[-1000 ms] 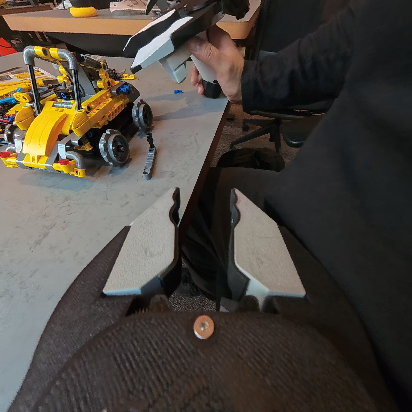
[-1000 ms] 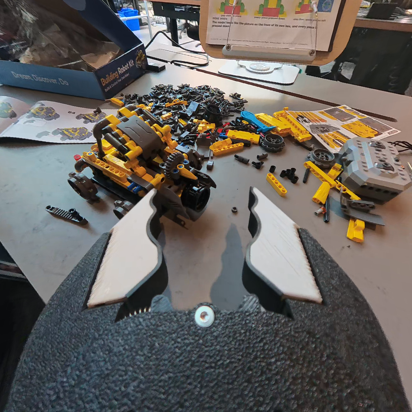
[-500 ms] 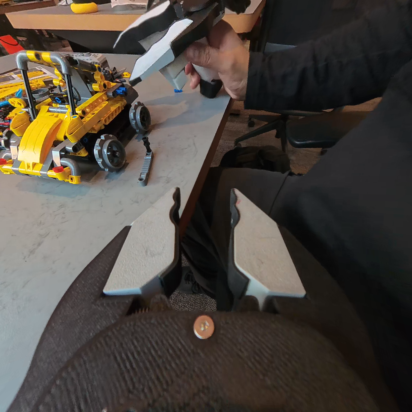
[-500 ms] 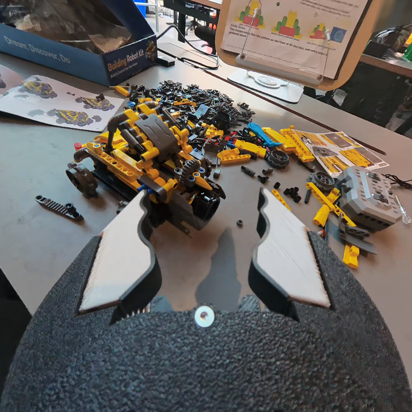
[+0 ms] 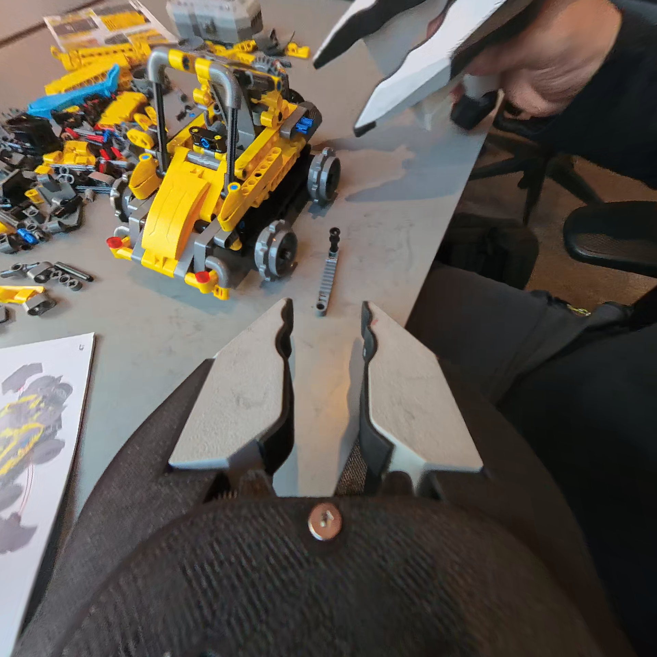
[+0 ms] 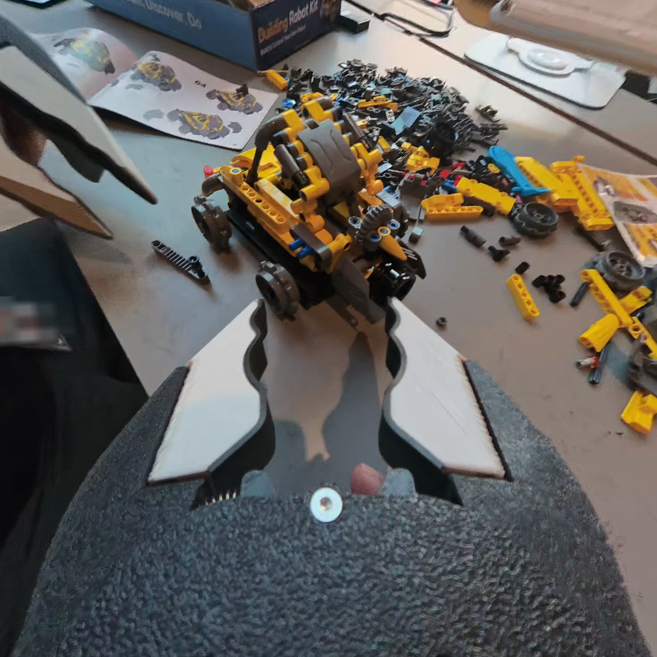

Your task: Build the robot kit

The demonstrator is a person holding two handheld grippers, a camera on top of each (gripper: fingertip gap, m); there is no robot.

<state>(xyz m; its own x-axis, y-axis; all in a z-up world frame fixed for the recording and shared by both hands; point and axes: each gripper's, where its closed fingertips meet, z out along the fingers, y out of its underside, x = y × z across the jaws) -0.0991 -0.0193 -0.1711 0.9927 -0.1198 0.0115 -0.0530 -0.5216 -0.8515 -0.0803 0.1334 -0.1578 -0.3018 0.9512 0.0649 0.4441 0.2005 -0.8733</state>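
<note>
Yellow brick-built vehicle [image 6: 313, 220] near desk [image 5: 373, 199] edge, my right gripper [image 6: 325, 309] spread empty just behind it, my left gripper [image 5: 327, 309] parted, empty, by grey toothed rack piece [image 5: 327, 281].

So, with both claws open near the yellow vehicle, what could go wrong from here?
1. The gray toothed rack piece lies near the table edge; a nudge from the left claw could probably push it off.
2. The right claw is open right behind the yellow brick-built vehicle; clipping it may loosen parts.

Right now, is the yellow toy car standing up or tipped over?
Standing up: the yellow toy car has its wheels on the table, roll bar on top.
</note>
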